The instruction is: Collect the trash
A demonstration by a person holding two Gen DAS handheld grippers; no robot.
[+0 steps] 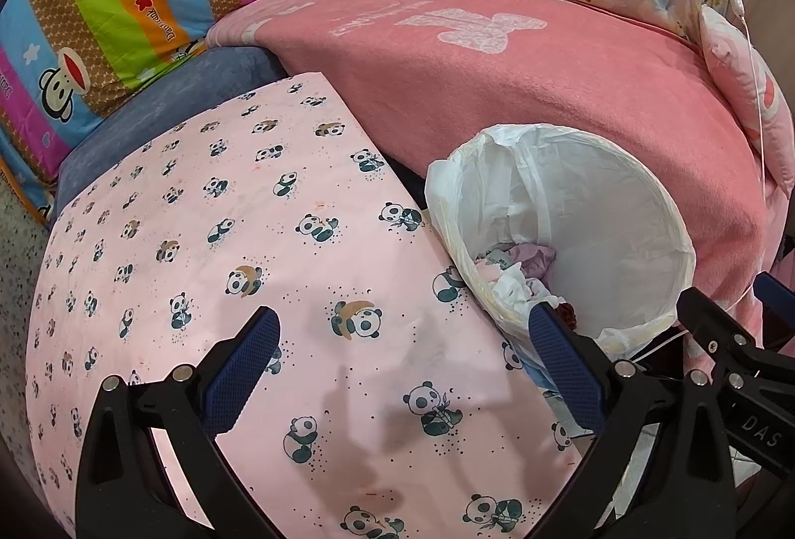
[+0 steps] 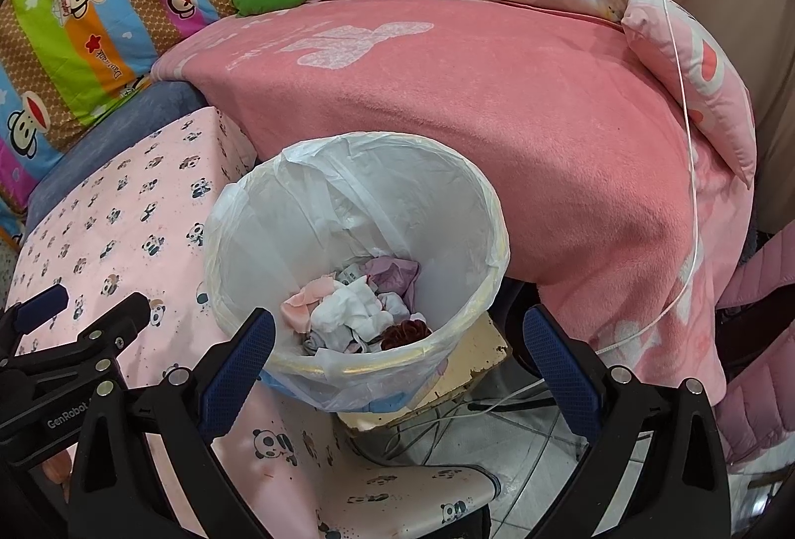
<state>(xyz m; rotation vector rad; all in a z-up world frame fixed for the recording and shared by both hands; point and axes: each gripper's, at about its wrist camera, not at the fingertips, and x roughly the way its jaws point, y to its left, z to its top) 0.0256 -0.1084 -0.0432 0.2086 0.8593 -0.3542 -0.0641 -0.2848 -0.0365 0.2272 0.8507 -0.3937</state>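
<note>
Both pairs of jaws stand wide apart with nothing between them. From its own camera the left gripper (image 1: 402, 360) hangs over the panda-print cloth (image 1: 223, 241), a pink sheet that covers a flat surface and lies bare across its whole visible span, with only shadows on it near the gripper. That cloth's right edge runs just beside the trash bin (image 1: 621, 201), a round pail lined with a white plastic bag (image 2: 348, 191) whose rim folds over the outside. The right gripper (image 2: 397, 355) sits above the near rim of the bin, its left fingertip in front of that rim and its right fingertip over the gap beside the bin. Crumpled trash (image 2: 357, 305) fills the bottom of the bin: white and pink tissue, a lilac scrap and a dark red piece near the front wall. A pink blanket (image 2: 497, 102) drapes close behind and to the right of the bin, so the open room lies above the bin's mouth and over the cloth. Below the bin, a chipped cream board (image 2: 472, 355), loose white cables (image 2: 447, 415) and tiled floor (image 2: 526, 464) show.
</note>
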